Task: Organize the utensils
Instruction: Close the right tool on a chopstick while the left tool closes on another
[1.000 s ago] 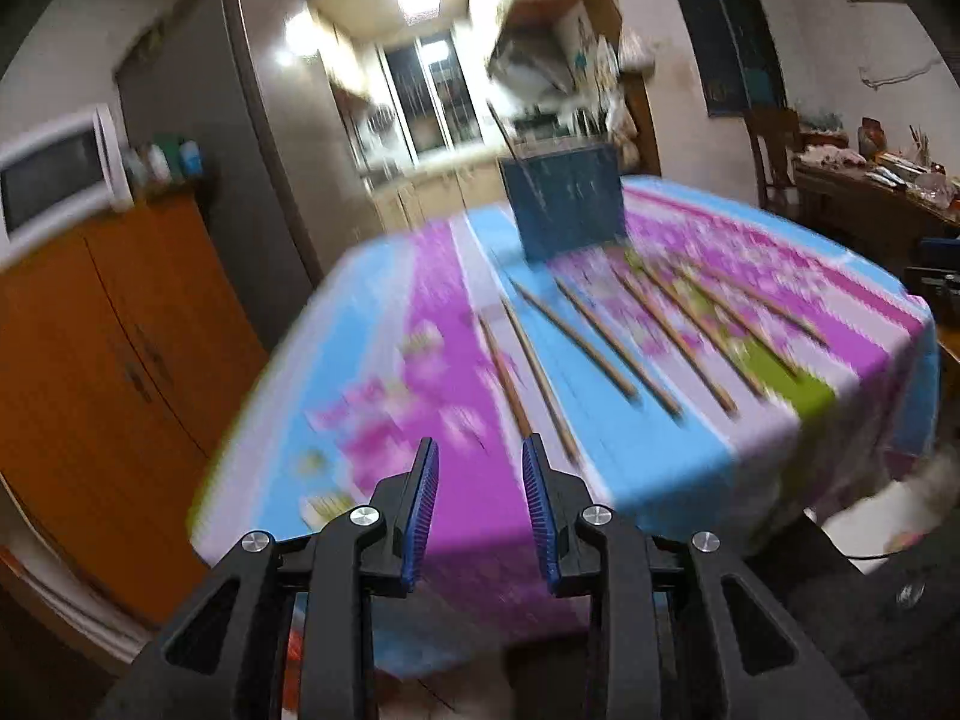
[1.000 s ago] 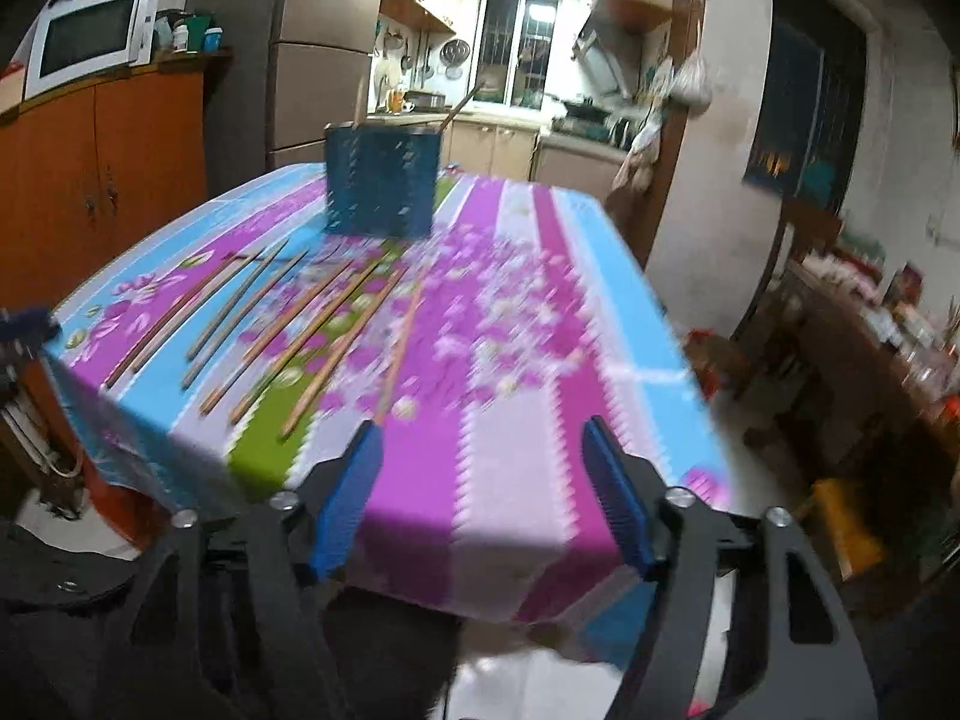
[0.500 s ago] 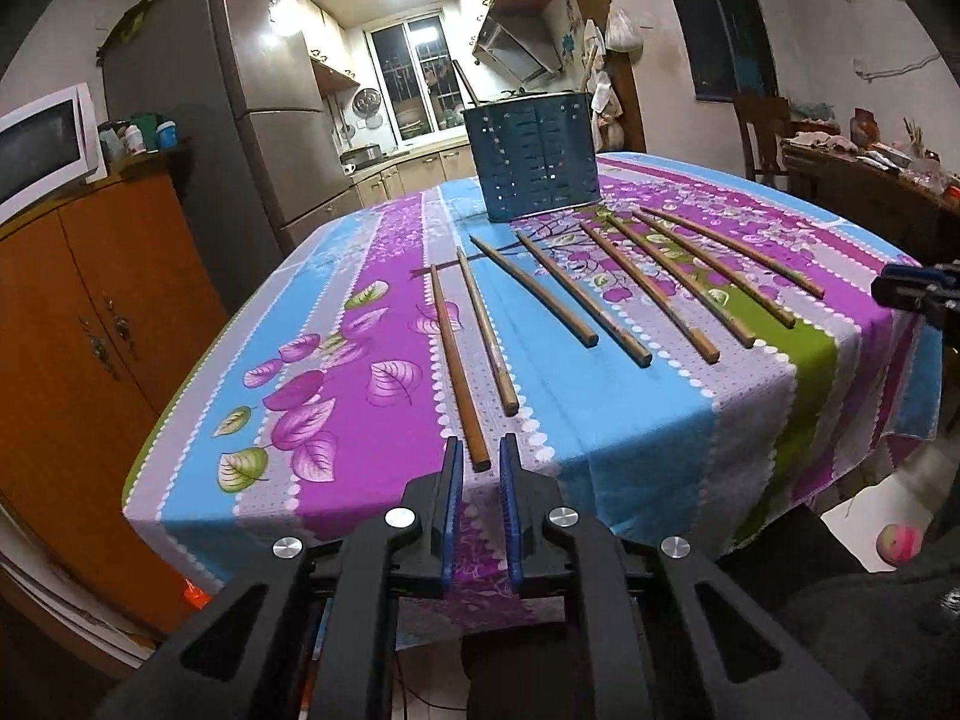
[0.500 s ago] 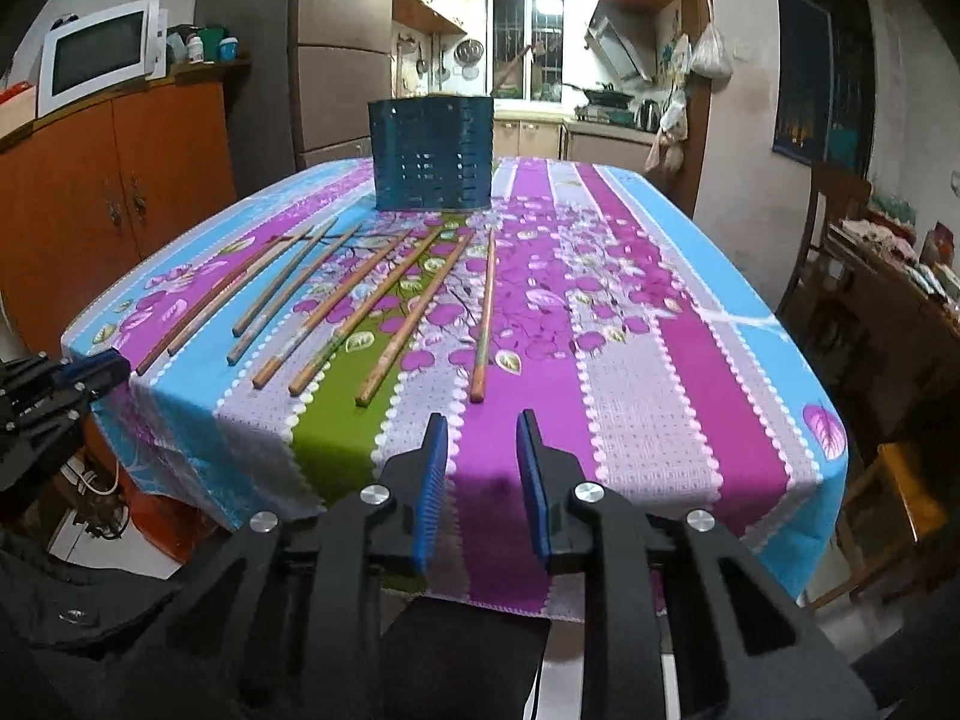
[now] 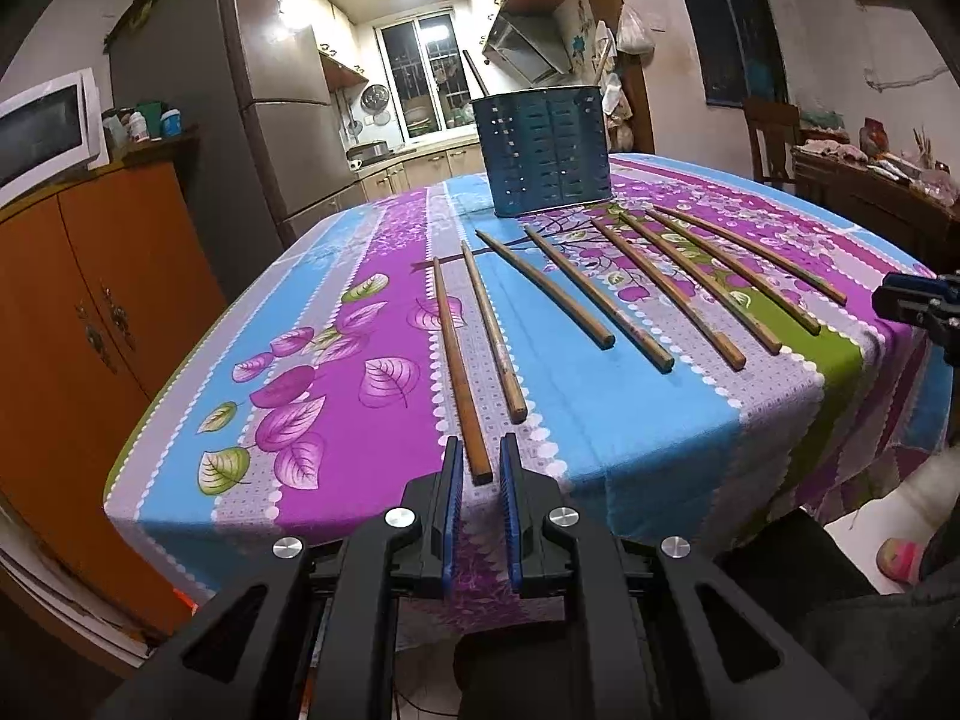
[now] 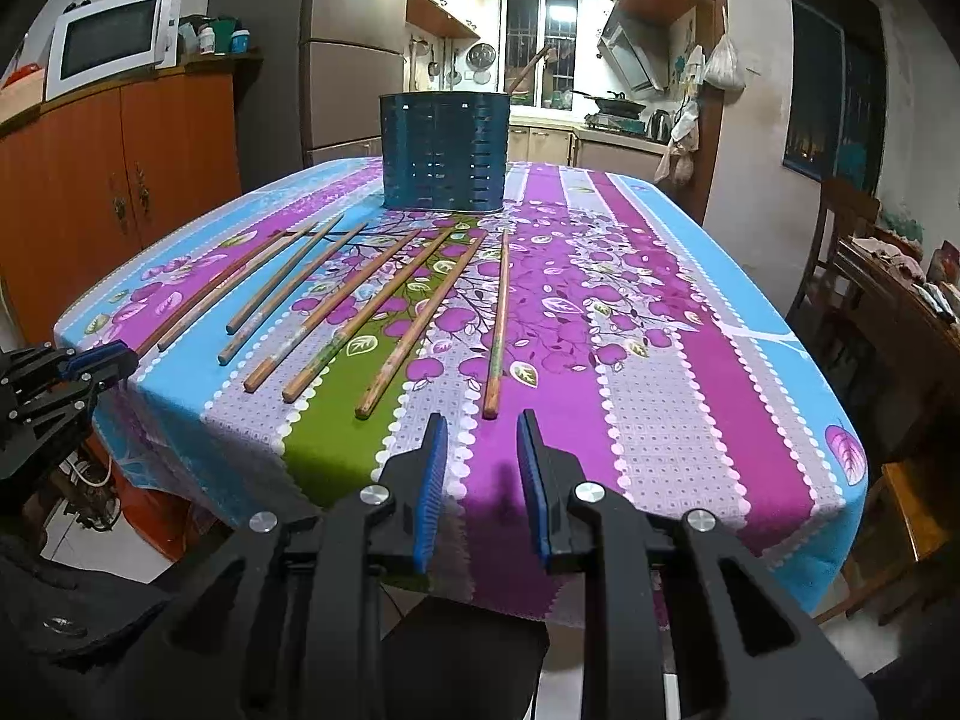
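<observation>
Several wooden chopsticks lie side by side on a flowered tablecloth, pointing toward a dark blue slotted utensil holder at the table's far end; a stick leans out of it. My left gripper is open by a narrow gap, just short of the near end of the leftmost chopstick. My right gripper is open and empty, just short of the near end of the rightmost chopstick. The holder also shows in the right wrist view.
An orange cabinet with a white microwave stands left of the table. A fridge is behind it. A wooden chair and a cluttered side table stand to the right. The tablecloth hangs over the near edge.
Both grippers have moved in toward the table's near edge. The right gripper narrowed from wide open and has since opened a little; the left jaws opened slightly around the chopstick's line.
</observation>
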Action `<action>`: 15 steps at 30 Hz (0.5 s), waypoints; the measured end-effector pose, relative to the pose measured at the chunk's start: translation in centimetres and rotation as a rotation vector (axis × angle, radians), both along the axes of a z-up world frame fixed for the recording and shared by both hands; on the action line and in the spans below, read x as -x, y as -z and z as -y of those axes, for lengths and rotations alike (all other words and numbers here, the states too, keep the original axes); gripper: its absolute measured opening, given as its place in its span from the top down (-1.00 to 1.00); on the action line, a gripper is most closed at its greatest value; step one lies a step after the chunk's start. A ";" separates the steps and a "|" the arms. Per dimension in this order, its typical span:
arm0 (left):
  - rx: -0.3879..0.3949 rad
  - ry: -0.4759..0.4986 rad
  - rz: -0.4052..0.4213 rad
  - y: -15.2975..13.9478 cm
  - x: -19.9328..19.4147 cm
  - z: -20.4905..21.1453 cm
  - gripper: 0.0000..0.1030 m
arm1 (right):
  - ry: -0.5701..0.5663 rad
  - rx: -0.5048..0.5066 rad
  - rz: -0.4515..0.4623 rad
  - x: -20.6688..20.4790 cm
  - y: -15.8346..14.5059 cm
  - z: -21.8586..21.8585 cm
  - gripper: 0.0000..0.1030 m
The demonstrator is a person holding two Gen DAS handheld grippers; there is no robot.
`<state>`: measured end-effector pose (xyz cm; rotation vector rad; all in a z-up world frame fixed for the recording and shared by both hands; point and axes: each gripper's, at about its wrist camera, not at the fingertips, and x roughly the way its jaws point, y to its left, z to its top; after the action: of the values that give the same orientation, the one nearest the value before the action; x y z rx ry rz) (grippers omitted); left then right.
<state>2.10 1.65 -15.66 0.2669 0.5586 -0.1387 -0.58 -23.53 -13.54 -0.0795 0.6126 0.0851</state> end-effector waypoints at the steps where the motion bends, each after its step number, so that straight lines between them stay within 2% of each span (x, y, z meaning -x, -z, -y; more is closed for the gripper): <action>1: 0.002 -0.006 0.002 0.0 0.0 -0.1 0.73 | -0.002 0.001 0.003 0.0 0.1 0.0 0.56; 15: 0.026 -0.014 0.007 0.2 -0.1 -0.2 0.78 | 0.018 0.026 0.016 -2.3 1.2 0.0 0.56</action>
<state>2.21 1.83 -15.83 0.2378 0.5510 -0.1313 1.72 -23.49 -14.73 -0.1001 0.5985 0.0590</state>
